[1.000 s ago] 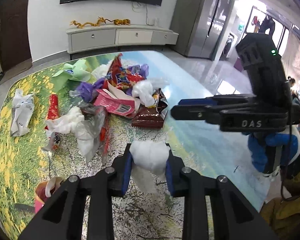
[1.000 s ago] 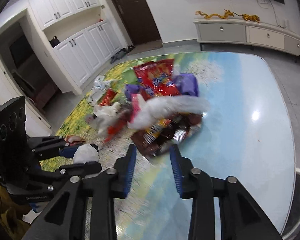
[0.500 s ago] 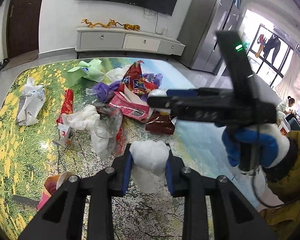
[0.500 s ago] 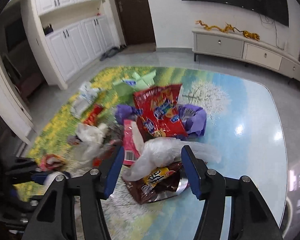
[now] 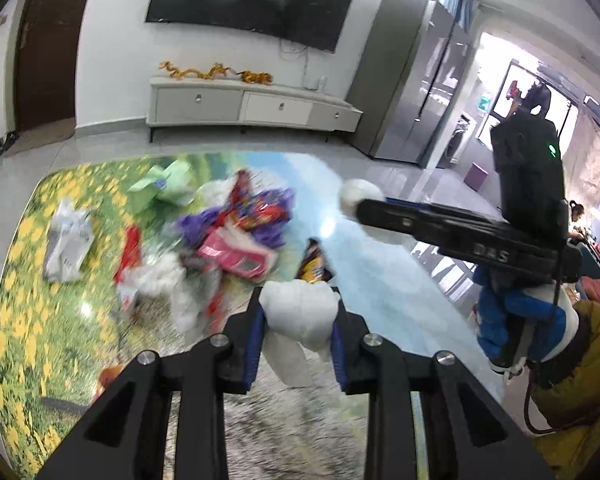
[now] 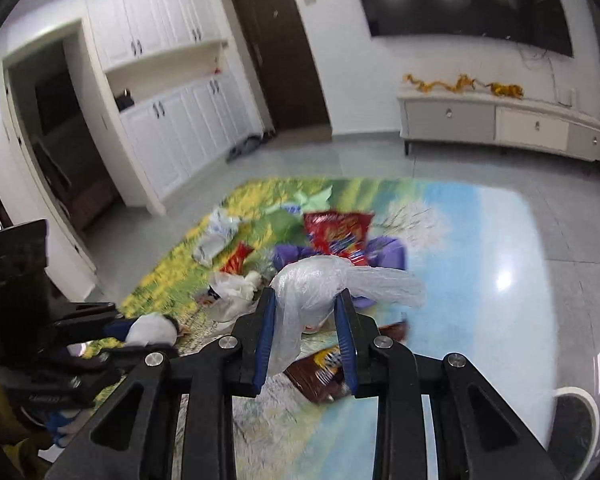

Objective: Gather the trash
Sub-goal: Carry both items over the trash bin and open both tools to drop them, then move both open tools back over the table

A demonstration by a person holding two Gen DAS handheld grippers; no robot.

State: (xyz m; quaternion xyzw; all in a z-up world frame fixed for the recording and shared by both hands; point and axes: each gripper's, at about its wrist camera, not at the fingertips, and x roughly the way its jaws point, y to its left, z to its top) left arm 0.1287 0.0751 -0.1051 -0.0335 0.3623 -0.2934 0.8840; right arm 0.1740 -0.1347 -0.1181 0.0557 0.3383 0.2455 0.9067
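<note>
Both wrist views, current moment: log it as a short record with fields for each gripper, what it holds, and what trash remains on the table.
left gripper: shut on crumpled white tissue wad
right gripper: shut on clear crinkled plastic bag, lifted off the pile
still on table: red snack bag, purple plastic bag, pink packet, brown snack wrapper, green paper, white printed bag
surface: landscape-print tabletop
image quality: motion-blurred

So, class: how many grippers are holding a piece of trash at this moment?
2: the left gripper clamps a white crumpled wad; the right gripper clamps a clear plastic bag, lifted above the table.
</note>
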